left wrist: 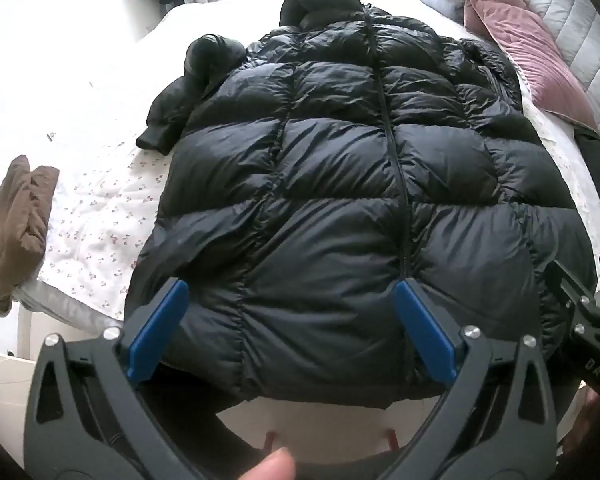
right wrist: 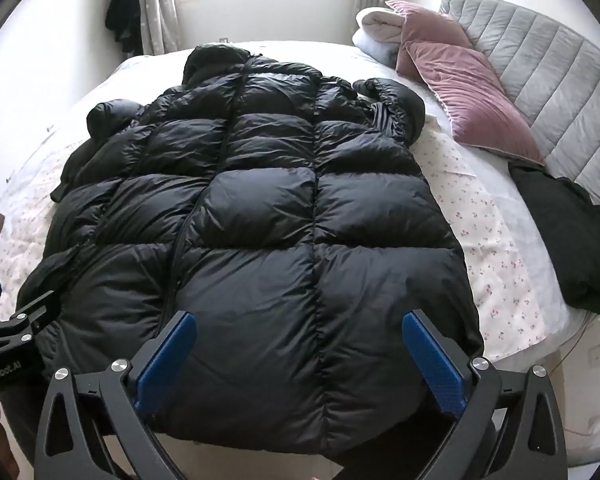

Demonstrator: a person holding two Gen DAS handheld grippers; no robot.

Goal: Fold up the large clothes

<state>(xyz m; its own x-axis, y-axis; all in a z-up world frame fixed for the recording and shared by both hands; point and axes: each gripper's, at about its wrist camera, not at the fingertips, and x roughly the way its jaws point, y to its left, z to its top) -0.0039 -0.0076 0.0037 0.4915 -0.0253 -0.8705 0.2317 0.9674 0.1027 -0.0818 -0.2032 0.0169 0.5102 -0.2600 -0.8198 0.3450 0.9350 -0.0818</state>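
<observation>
Left wrist view: My left gripper points steeply down at the near hem of the black puffer jacket. Its jaws stand fully apart, and the blue pads sit over the hem with nothing clamped between them. The jacket lies spread flat on the bed, front side up, zipper running away from me toward the hood at the far end. One sleeve lies bunched along the jacket's left edge. A brown folded garment rests on the bed's left edge, well apart from the jacket. A pink pillow lies at the far right beside the grey headboard. My right gripper enters at the right edge, near the jacket's lower right corner. A fingertip shows at the bottom of the frame.

Right wrist view: My right gripper also points down at the near hem, jaws spread wide, holding nothing. The jacket fills the centre of the bed. A second sleeve lies curled at the upper right shoulder. A dark folded garment lies on the bed to the right, apart from the jacket. Two pink pillows lean against the headboard, with a white rolled blanket behind them. My left gripper shows at the left edge, beside the jacket's lower left corner.
</observation>
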